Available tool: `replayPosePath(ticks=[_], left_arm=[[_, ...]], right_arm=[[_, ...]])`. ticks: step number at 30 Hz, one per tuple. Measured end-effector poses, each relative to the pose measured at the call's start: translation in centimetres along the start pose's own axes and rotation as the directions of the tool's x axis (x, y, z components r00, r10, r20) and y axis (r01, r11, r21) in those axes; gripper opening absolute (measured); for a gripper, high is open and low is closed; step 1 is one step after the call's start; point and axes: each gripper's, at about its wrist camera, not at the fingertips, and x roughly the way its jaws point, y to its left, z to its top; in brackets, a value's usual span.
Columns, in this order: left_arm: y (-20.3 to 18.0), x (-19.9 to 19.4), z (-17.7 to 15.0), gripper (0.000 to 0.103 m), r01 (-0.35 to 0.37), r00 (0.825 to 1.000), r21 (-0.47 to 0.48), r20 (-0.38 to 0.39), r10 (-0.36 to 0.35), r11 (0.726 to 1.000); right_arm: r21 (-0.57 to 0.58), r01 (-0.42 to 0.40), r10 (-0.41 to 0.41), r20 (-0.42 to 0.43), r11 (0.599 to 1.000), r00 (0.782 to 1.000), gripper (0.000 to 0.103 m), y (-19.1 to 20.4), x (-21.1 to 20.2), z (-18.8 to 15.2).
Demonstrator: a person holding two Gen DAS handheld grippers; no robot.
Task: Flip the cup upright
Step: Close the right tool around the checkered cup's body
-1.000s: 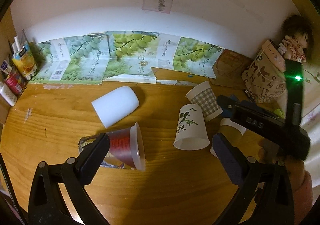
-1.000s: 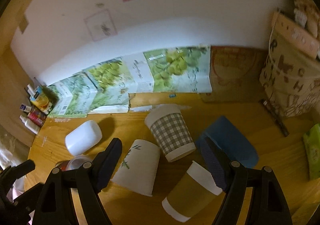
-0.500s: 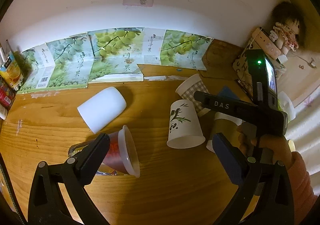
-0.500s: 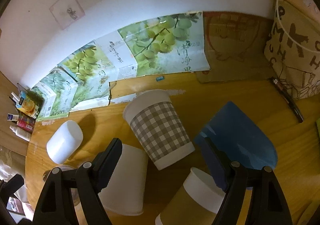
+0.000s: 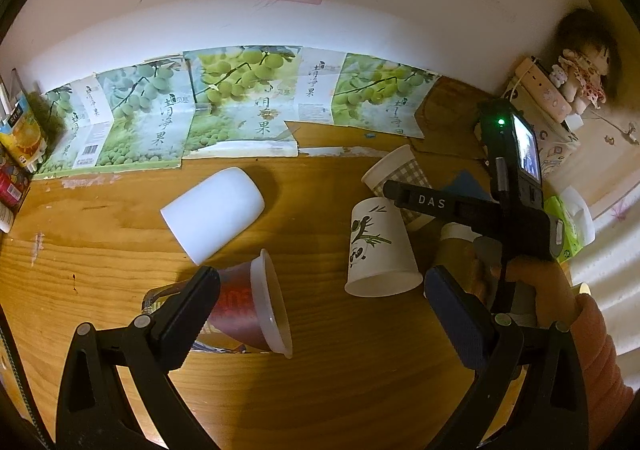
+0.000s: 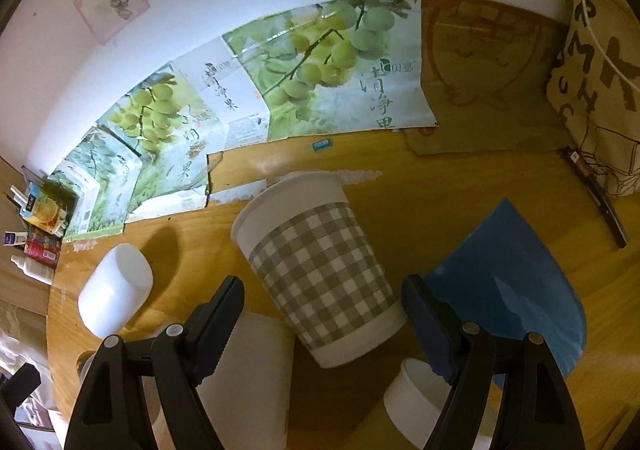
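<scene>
- Right gripper [image 6: 322, 304] jaws wide apart, now straddling the checked cup [image 6: 318, 270]; fingers either side, not touching as far as I can tell. 1 s ago it sat further back w/ three cups in front; it has closed in and centred on this one.
- Means: checked cup looks like the pick. Approach prob. near done; next would be closing on the body, then lift and rotate mouth-up. Nothing flipped yet.
- Checked cup lies tilted on the surface [image 6: 400, 185], mouth end toward the far wall, base end nearest the gripper, resting against the panda cup [image 5: 378, 248].
- Left gripper [image 5: 320, 302] also spread apart, holding nothing; hangs over the near part of the surface w/ the red cup [image 5: 250, 308] by its left finger. View drifted slightly vs 1 s ago, no real approach.
- Count, cups: 5 — checked, panda, brown-sleeve cup [image 6: 416, 406] (mostly hidden), white plastic cup [image 5: 214, 213], red cup w/ clear rim. None stands mouth-up: white, red, brown on their sides; panda cup looks mouth-down.
- Other: 1 blue sheet [image 6: 508, 278] right of the checked cup; 1 doll [image 5: 582, 69] far right; grape-print cartons [image 5: 240, 105] along the wall, no. unclear.
- Risk: cups crowd each other, so the closing left finger may nudge the panda cup.
</scene>
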Motion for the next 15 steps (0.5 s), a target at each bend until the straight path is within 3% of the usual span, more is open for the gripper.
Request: replayPosePath(ticks=[2, 6, 11, 15], left_arm=[[0.06, -0.06, 0.02, 0.102, 0.000, 1.000, -0.002, 0.002, 0.000, 1.000], [0.24, -0.10, 0.04, 0.102, 0.003, 1.000, -0.005, 0.000, -0.003, 1.000], [0.31, -0.40, -0.01, 0.102, 0.005, 1.000, -0.010, 0.007, -0.005, 1.000], [0.15, -0.92, -0.12, 0.102, 0.005, 1.000, -0.006, 0.018, -0.005, 1.000]], right_arm=[[0.000, 0.003, -0.003, -0.009, 1.000, 1.000, 0.074, 0.02, 0.28, 0.16], [-0.006, 0.007, -0.007, -0.003, 1.000, 1.000, 0.073, 0.22, 0.38, 0.20], [-0.020, 0.006, -0.006, 0.001, 1.000, 1.000, 0.063, 0.39, 0.30, 0.07], [-0.015, -0.002, 0.002, 0.014, 1.000, 1.000, 0.061, 0.46, 0.03, -0.11]])
